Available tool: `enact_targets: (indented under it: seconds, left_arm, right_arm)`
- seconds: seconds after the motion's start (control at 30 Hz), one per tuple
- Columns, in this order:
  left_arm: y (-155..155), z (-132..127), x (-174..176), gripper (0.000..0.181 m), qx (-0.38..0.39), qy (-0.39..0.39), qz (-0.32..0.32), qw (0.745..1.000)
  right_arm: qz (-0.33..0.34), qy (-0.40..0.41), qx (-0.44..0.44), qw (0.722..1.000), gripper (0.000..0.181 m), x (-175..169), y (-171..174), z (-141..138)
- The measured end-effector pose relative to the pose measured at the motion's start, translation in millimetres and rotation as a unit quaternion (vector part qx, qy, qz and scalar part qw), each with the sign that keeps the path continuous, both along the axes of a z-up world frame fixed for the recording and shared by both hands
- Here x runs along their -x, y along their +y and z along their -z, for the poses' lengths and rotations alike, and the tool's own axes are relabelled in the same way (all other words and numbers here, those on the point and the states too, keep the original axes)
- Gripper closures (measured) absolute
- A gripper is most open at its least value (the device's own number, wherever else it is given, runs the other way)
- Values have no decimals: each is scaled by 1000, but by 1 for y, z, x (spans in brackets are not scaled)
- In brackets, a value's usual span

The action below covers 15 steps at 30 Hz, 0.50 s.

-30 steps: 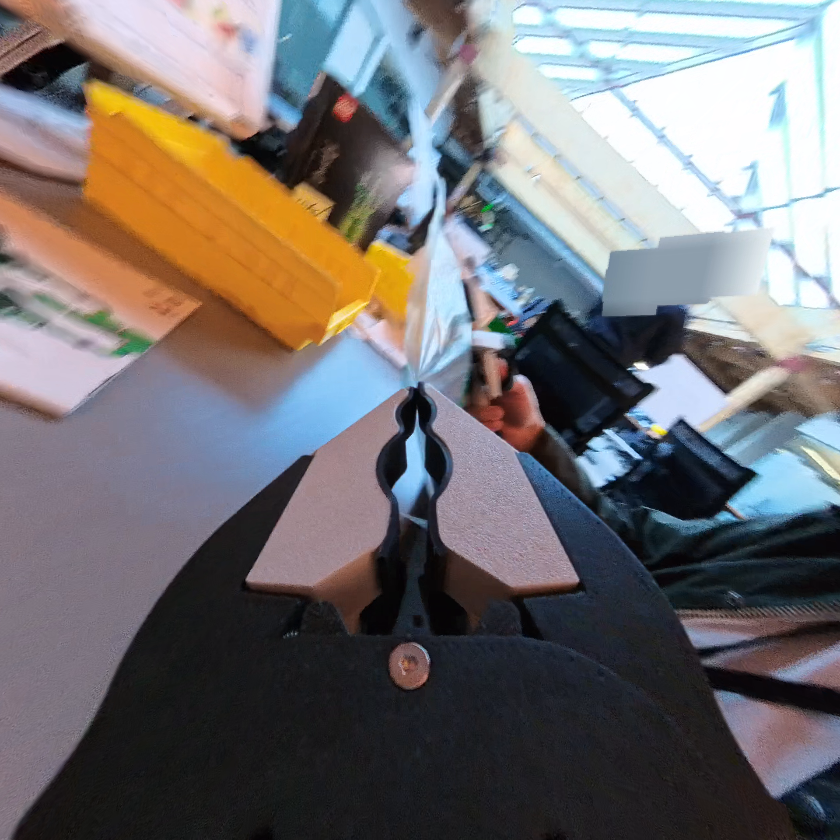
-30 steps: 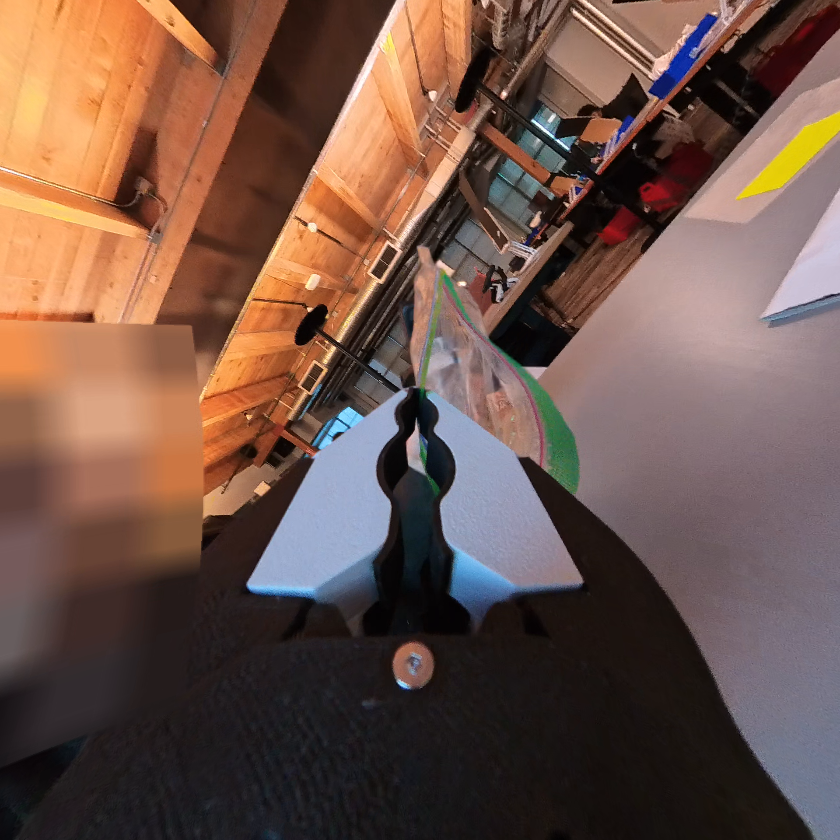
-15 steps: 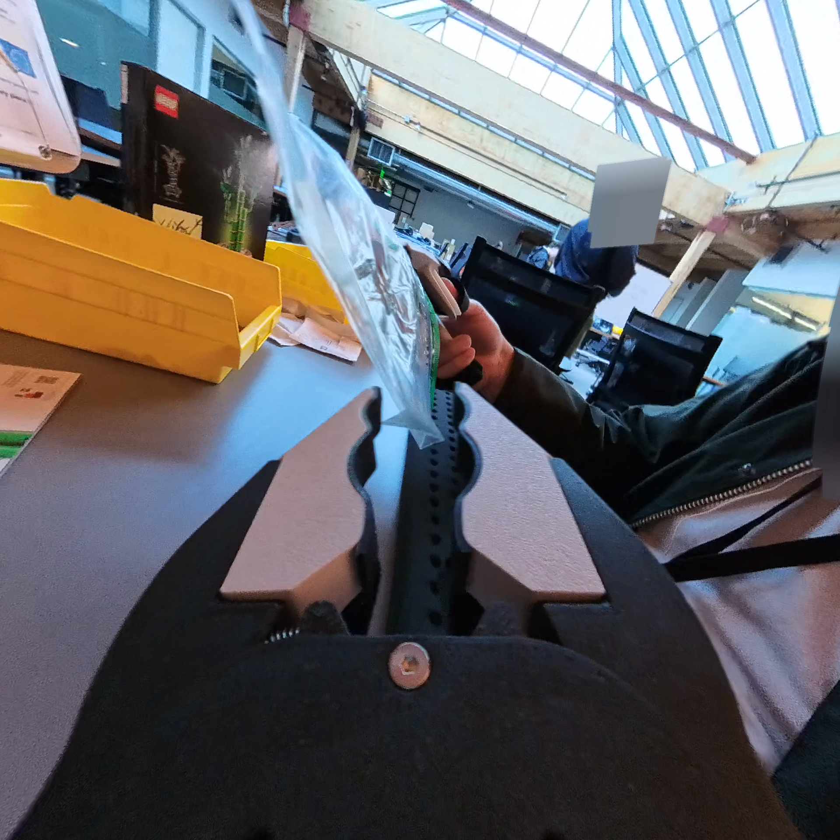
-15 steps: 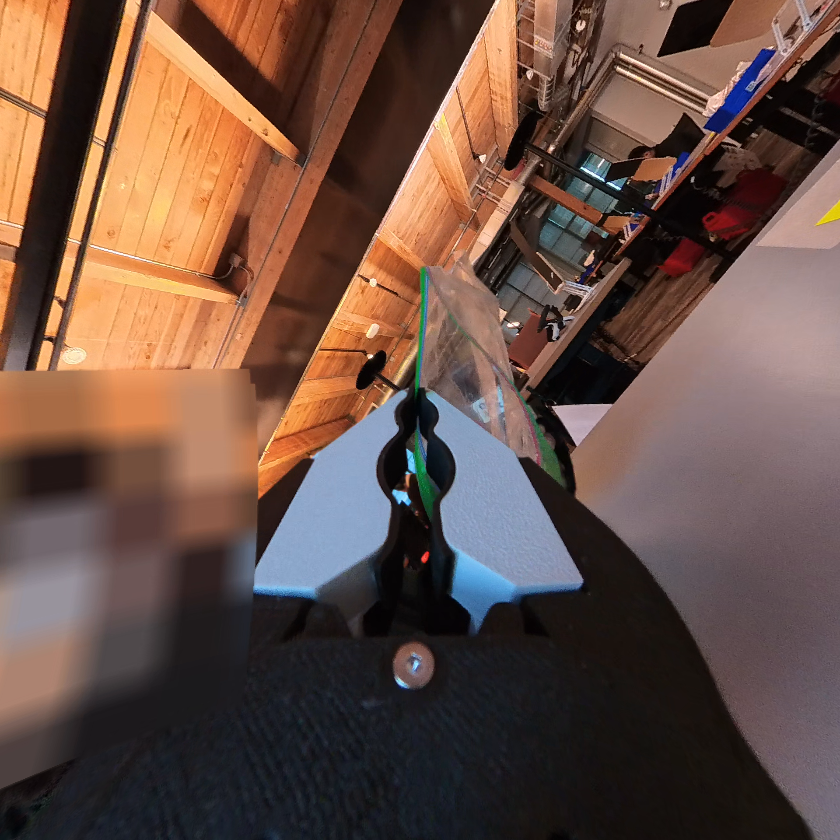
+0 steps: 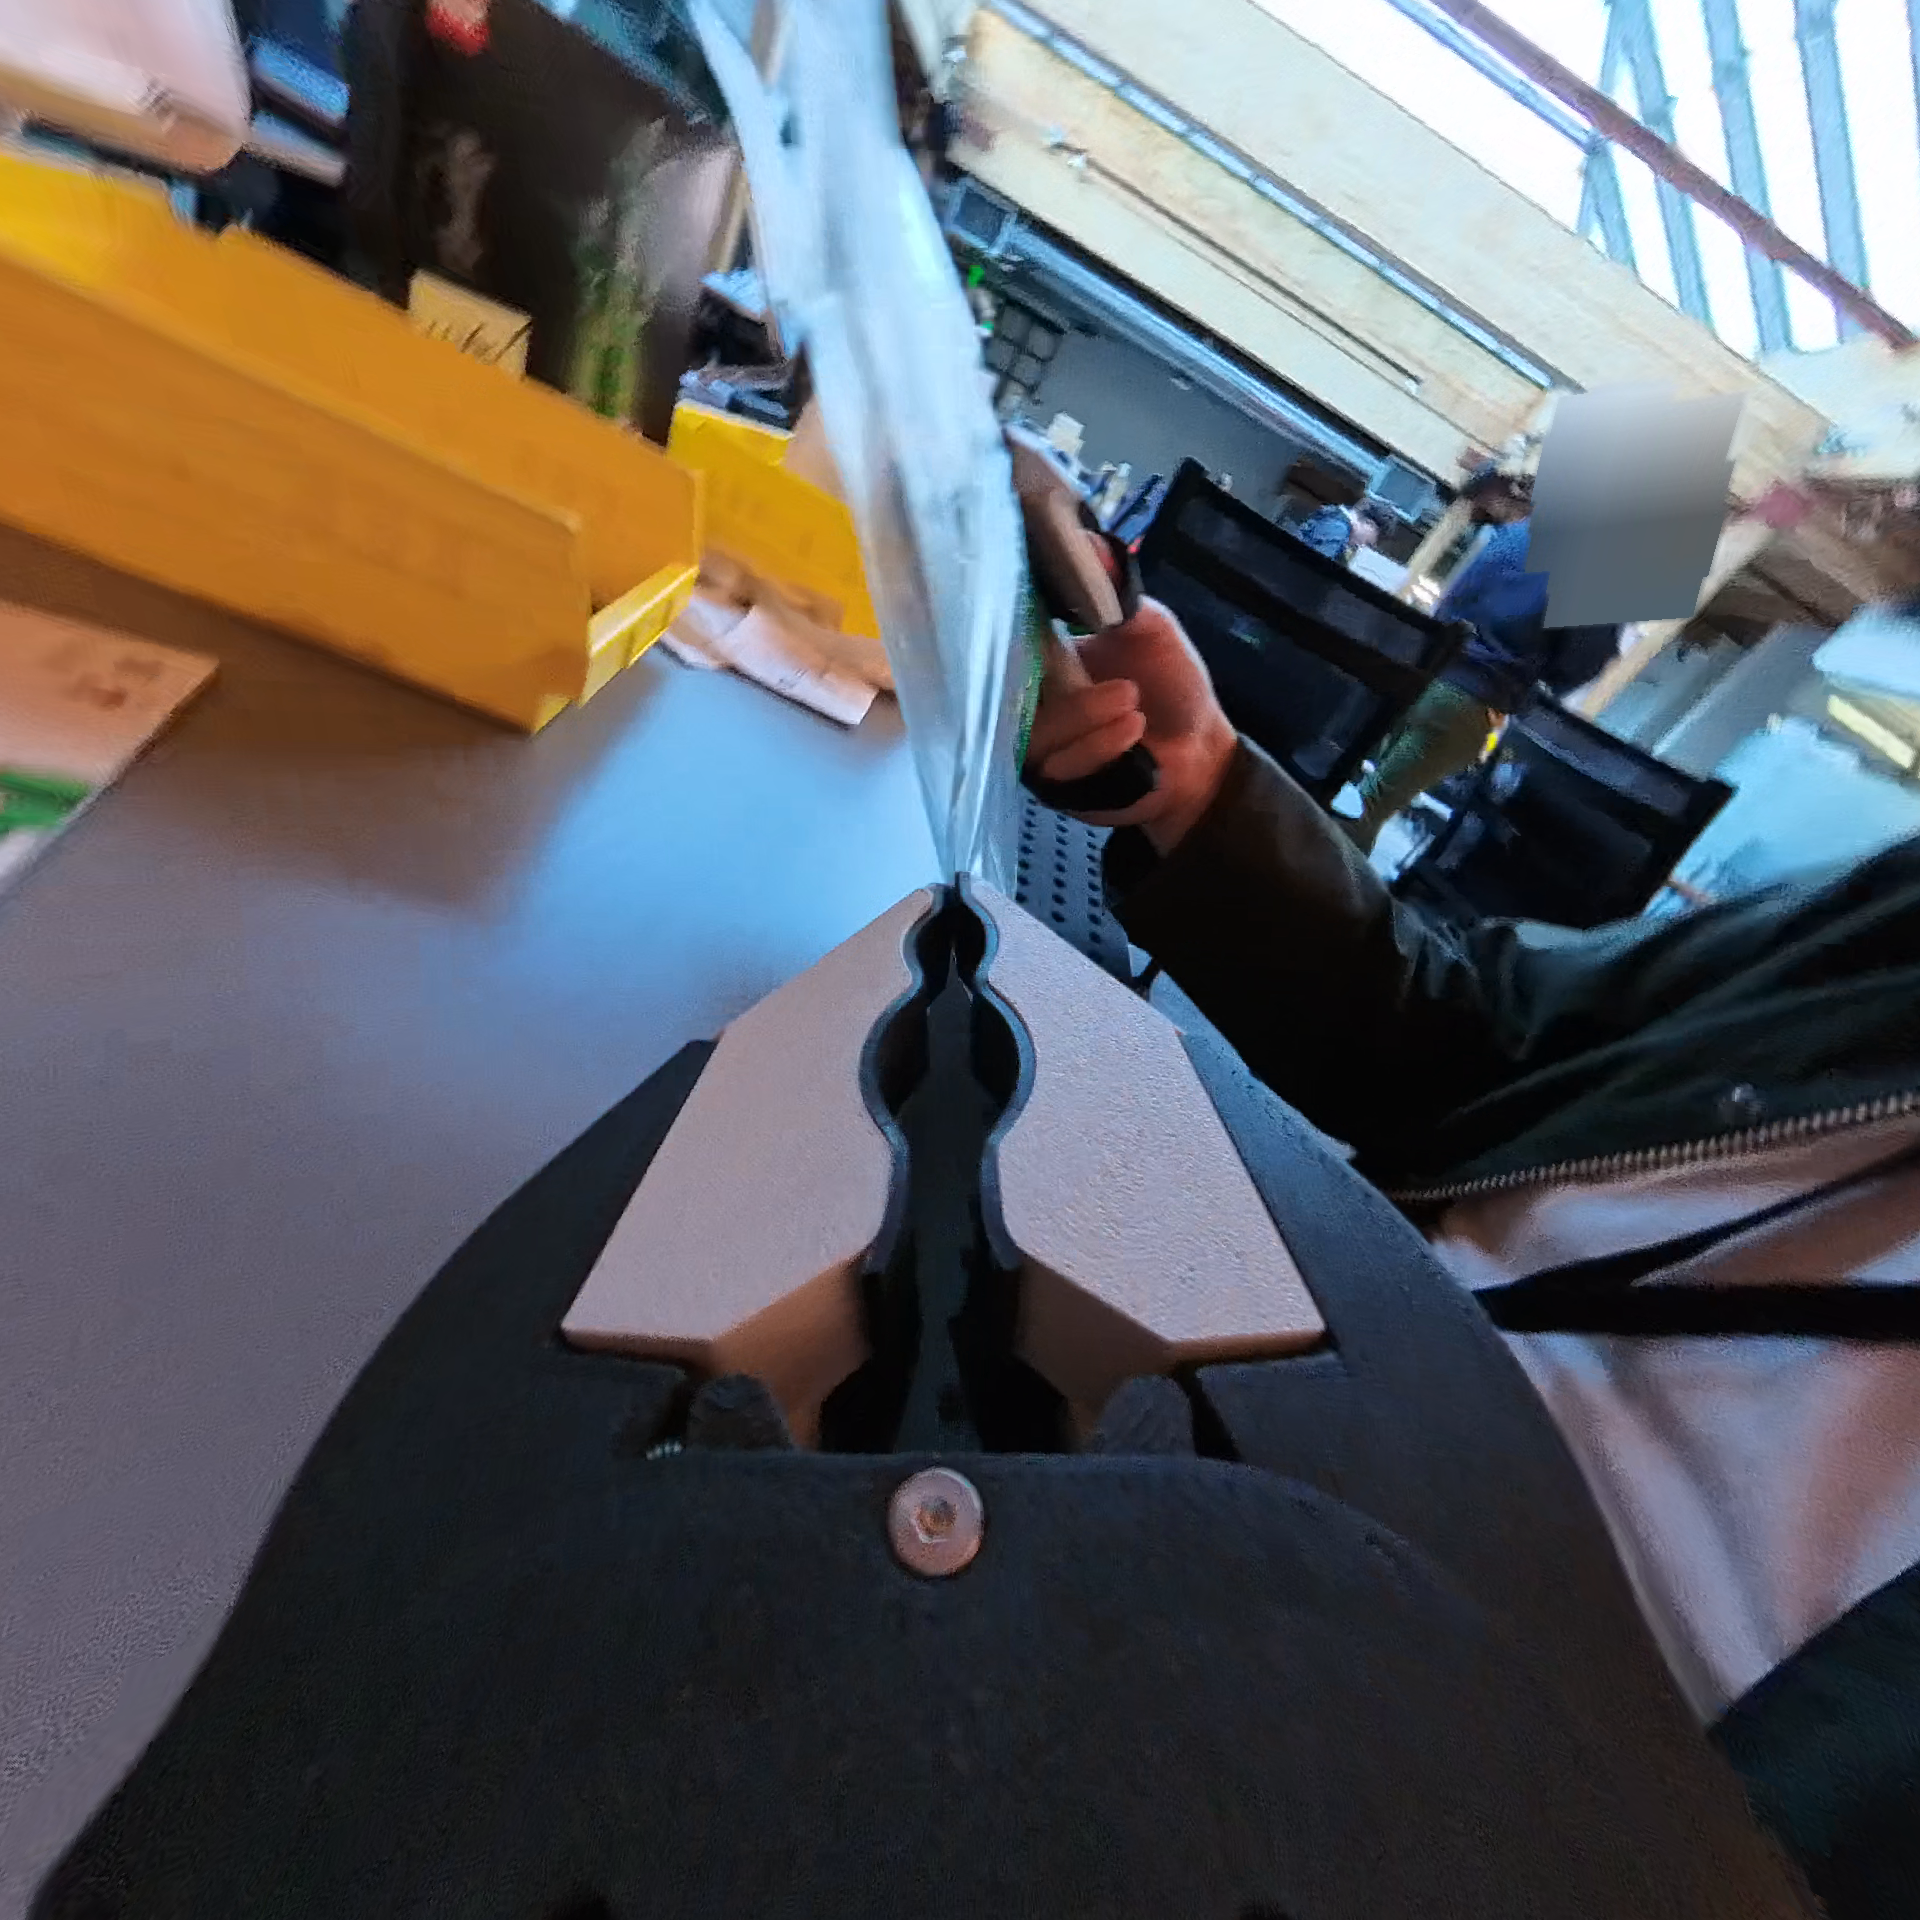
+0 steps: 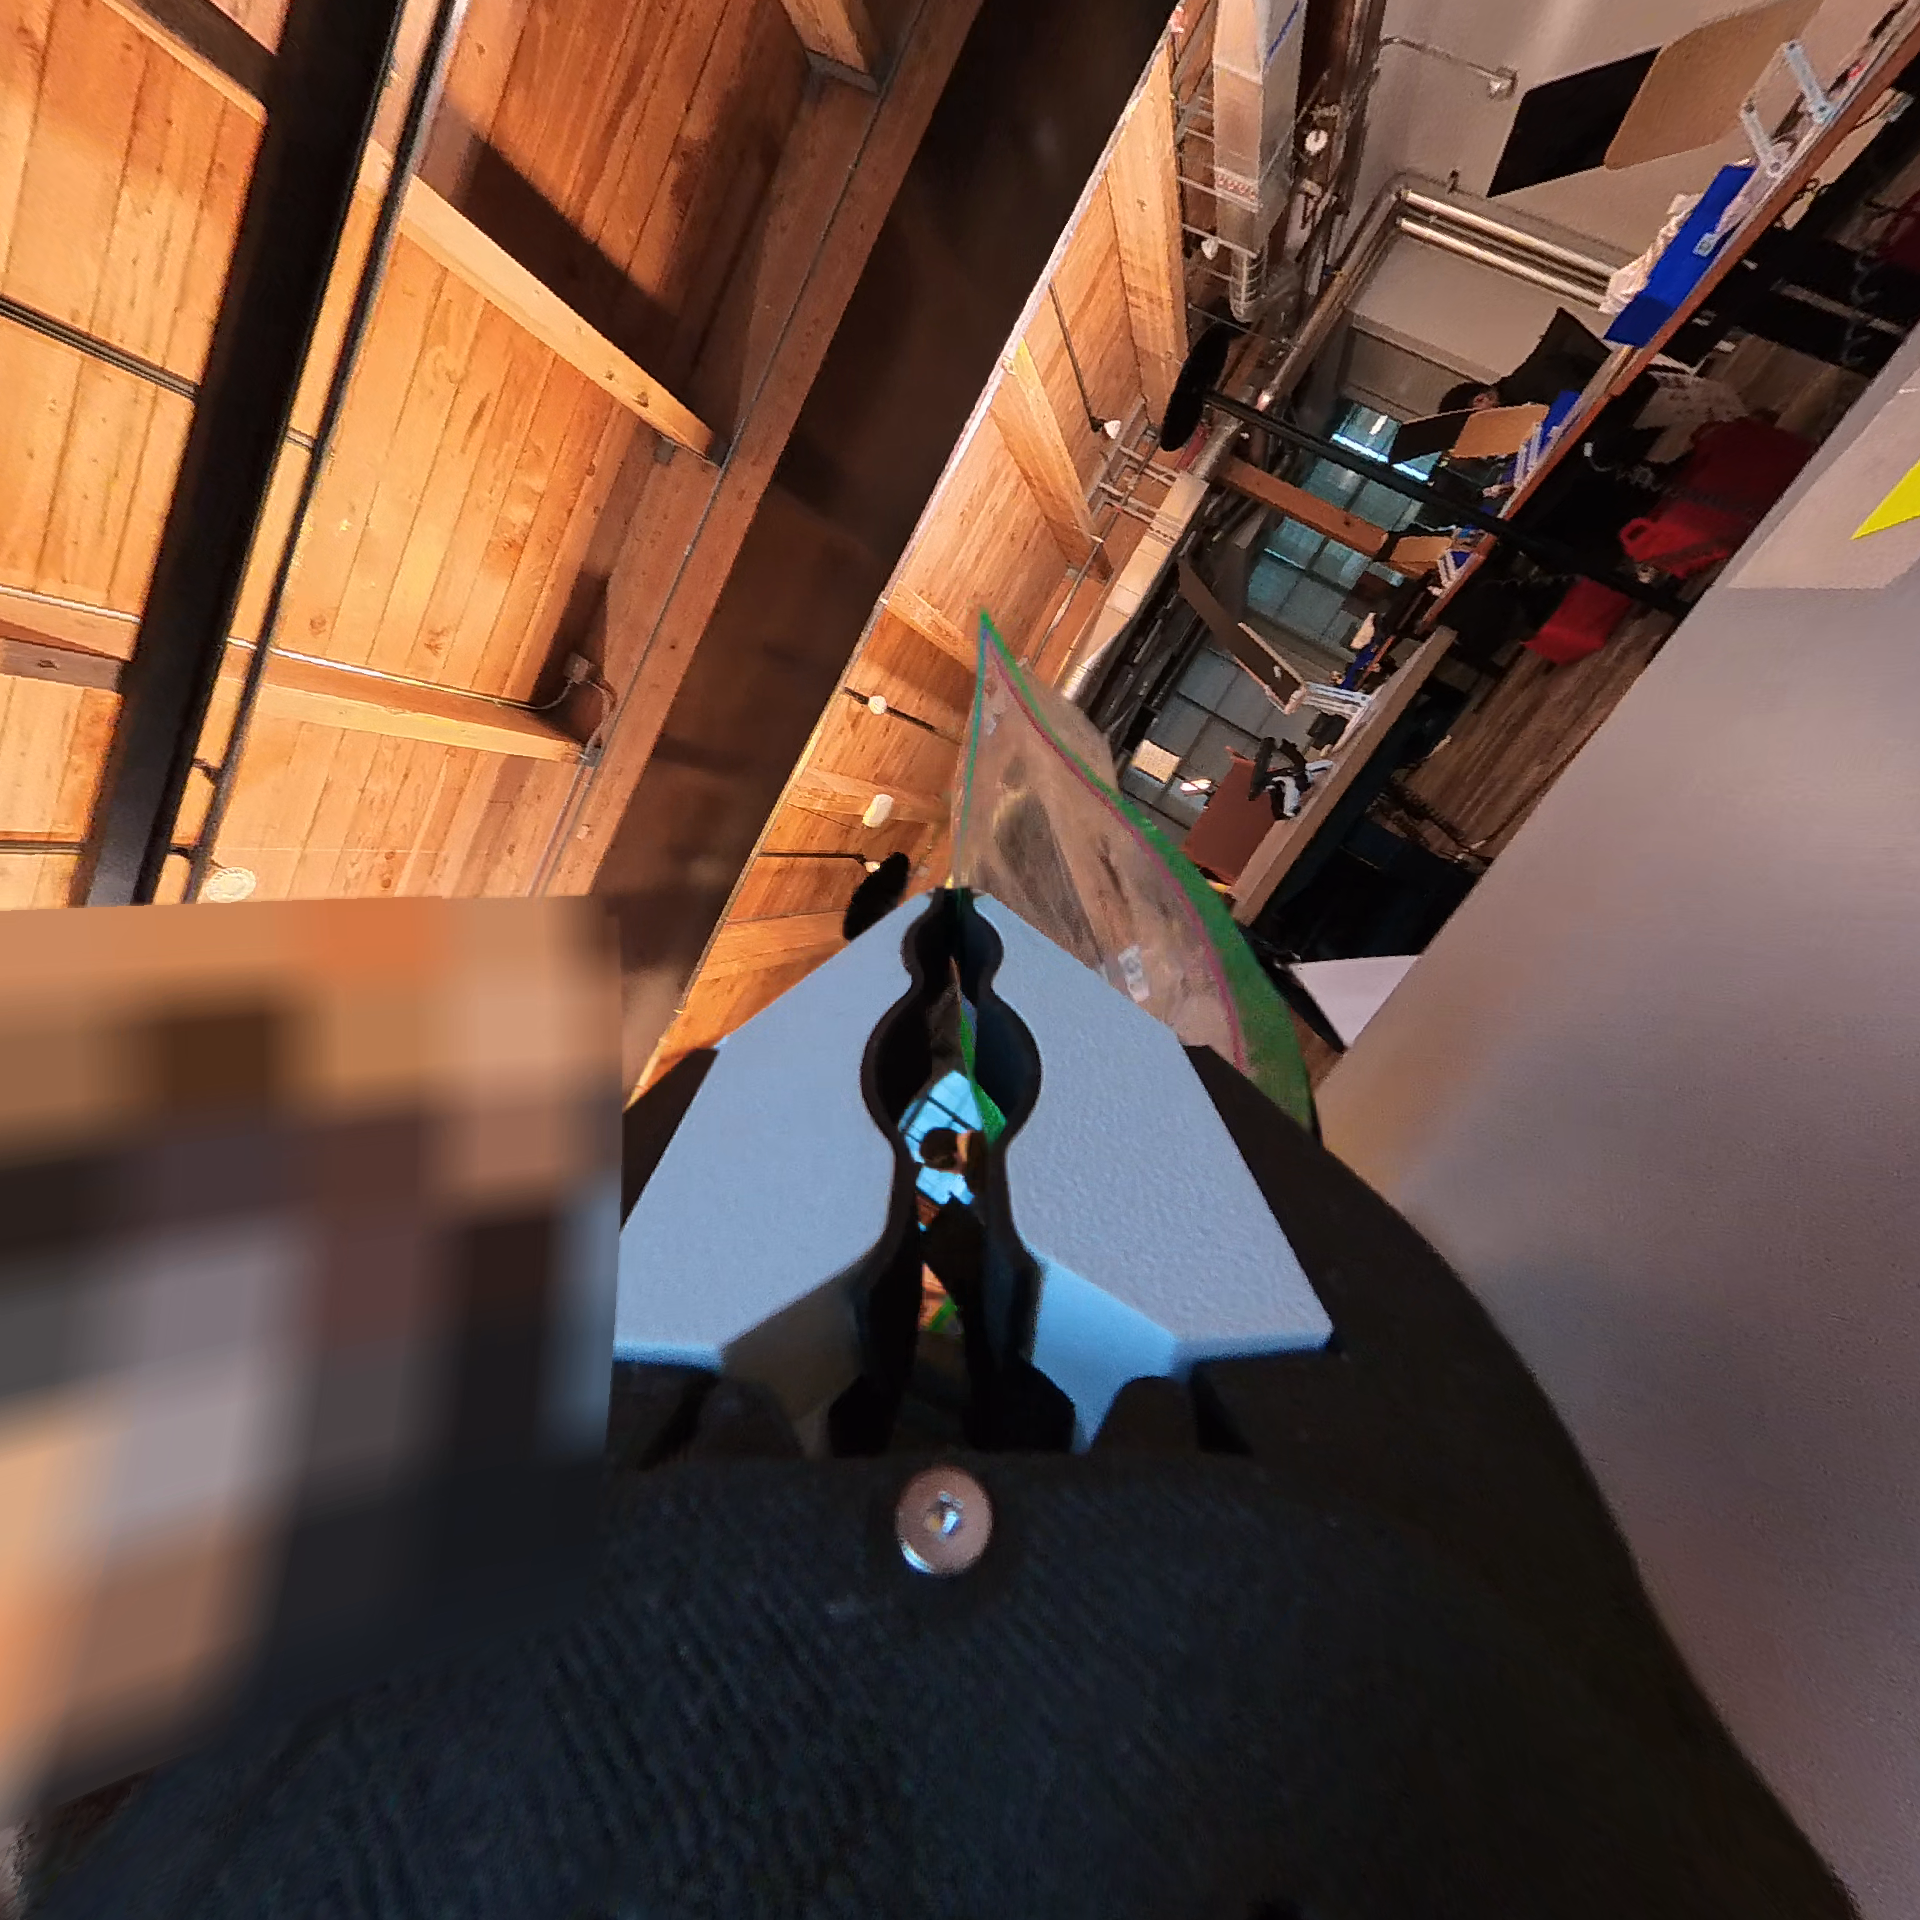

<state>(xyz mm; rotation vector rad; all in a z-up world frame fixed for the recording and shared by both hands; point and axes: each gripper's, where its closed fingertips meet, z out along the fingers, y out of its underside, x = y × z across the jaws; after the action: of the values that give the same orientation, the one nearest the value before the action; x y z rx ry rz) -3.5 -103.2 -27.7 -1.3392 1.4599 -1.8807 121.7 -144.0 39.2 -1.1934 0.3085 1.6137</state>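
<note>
While the clear bag (image 5: 894, 436) is pinched by the left gripper (image 5: 957, 896), its green-edged rim (image 6: 1236, 966) is clamped in the right gripper (image 6: 951, 902).

The left gripper (image 5: 958, 902) has tan, angular fingers (image 5: 774, 1153) with wavy black inner edges, set in a broad black textured body with one copper-toned screw (image 5: 935, 1522). The right gripper (image 6: 951, 906) is alike, with pale grey fingers (image 6: 1132, 1174) and a silver screw (image 6: 943, 1522). The person wears a dark green zipped jacket sleeve (image 5: 1455, 987).
</note>
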Motion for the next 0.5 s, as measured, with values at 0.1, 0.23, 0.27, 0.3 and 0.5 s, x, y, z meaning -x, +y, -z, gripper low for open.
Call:
enact_targets:
  seconds: [0.1,0.23,0.27,0.3,0.5]
  left_arm:
    - [17,11,-5,181,83,64,-37,994]
    - [34,37,-8,181,38,144,-125,981]
    - [35,40,-8,181,17,159,-141,977]
    - [36,41,-8,181,14,167,-151,974]
    - [48,28,-3,181,38,129,-157,978]
  right_arm:
    - [6,-39,10,999,181,8,2,3]
    - [21,-120,33,992,181,26,8,10]
    - [19,-132,31,991,181,31,8,9]
    - [13,-133,25,991,181,36,7,5]
    - [13,-120,20,992,181,40,7,-1]
